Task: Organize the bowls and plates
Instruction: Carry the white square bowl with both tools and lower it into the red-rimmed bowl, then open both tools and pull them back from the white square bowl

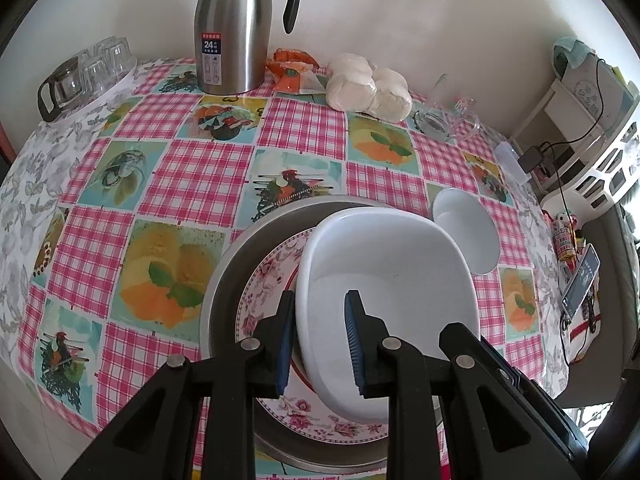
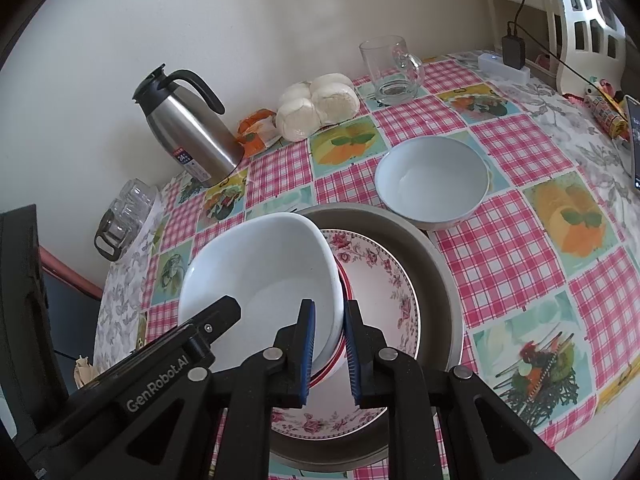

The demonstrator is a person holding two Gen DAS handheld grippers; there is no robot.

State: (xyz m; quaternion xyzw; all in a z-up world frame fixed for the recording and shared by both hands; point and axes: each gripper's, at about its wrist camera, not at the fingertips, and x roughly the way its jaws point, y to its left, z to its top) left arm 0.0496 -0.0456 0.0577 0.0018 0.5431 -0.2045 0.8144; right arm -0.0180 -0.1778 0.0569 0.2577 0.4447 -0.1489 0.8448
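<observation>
Left wrist view: the left gripper [image 1: 320,338] grasps the rim of a white dish [image 1: 386,300], one finger outside, one inside. The dish looks glazed, stiff, slippery and fragile, so the rim is the best hold. It sits tilted over a flowered plate [image 1: 272,276] inside a metal pan [image 1: 228,276] on the desk [image 1: 192,184]. A white bowl [image 1: 466,236] stands beside, empty.

Right wrist view: the right gripper [image 2: 330,350] pinches the opposite rim (both pads seem to touch it). The dish is empty.
</observation>
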